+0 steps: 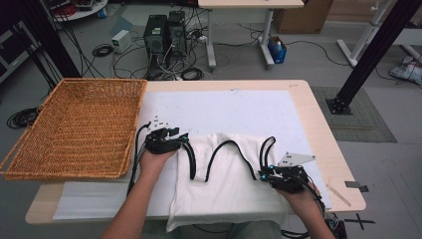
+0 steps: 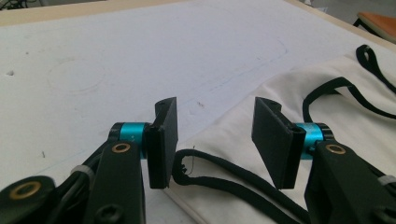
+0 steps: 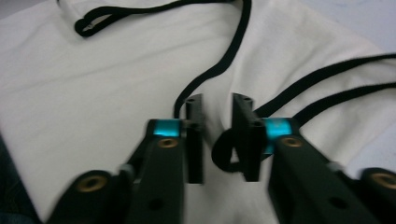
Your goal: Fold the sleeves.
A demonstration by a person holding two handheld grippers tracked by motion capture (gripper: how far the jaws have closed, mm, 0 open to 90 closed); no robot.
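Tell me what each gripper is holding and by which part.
Neither grips anything. The left gripper stands open over the white bag's black strap. The right gripper, jaws narrowly apart, straddles a strap loop.

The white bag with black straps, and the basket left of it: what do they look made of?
The bag looks like soft matte woven cloth, perhaps cotton canvas: it lies limp and creased. Its straps look like flat black webbing. The basket looks like woven wicker or rattan: tan strands, visible weave.

Wicker basket point(image 1: 79, 124) blocks table's left, white mat point(image 1: 224, 107) beyond bag point(image 1: 224, 184) open
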